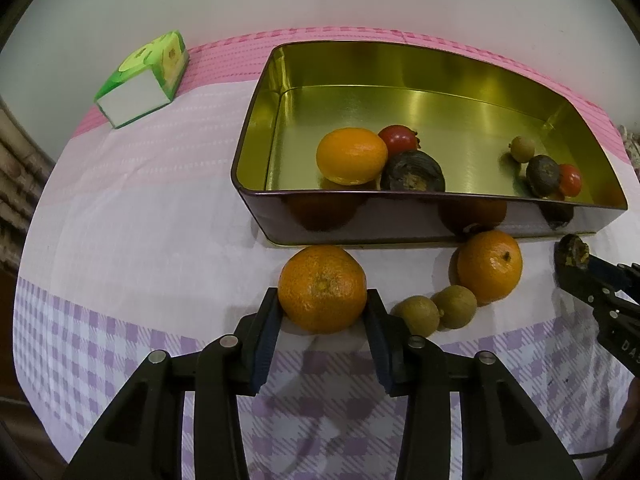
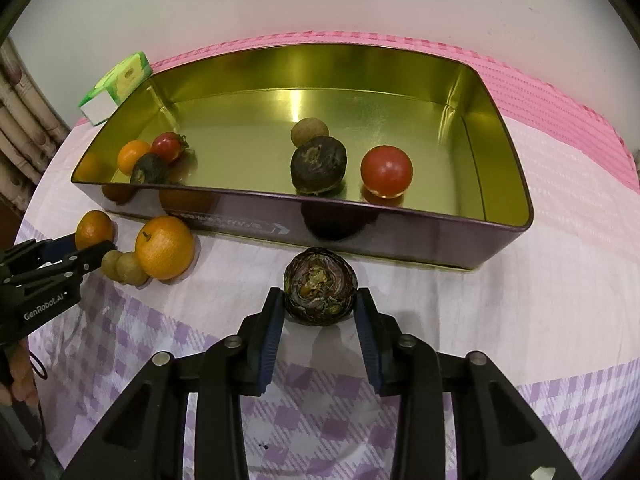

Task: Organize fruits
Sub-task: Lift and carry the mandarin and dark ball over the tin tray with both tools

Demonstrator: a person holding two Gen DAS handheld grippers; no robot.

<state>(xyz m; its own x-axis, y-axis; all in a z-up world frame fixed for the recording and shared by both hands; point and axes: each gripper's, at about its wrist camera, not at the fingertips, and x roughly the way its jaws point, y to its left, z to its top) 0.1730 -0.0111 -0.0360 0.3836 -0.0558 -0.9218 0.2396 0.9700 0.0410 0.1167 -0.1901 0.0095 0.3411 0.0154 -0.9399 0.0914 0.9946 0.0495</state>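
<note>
My left gripper (image 1: 323, 294) is shut on a mandarin orange (image 1: 322, 280) that rests on the cloth just in front of the gold-lined tin (image 1: 400, 222). My right gripper (image 2: 320, 301) is shut on a dark wrinkled fruit (image 2: 320, 284), also on the cloth by the tin's front wall (image 2: 400, 232). Inside the tin lie an orange (image 1: 352, 156), two red tomatoes (image 1: 398, 139) (image 2: 386, 172), two dark fruits (image 1: 412, 172) (image 2: 318, 164) and a small brown fruit (image 2: 309, 131). Another orange (image 1: 490, 266) and two small brown fruits (image 1: 416, 316) lie loose between the grippers.
A green and white carton (image 1: 144, 80) lies at the back left of the table, beside the tin's far left corner. The pink and lilac checked cloth (image 1: 120, 240) covers the table. A hand (image 2: 20, 376) shows at the left edge of the right wrist view.
</note>
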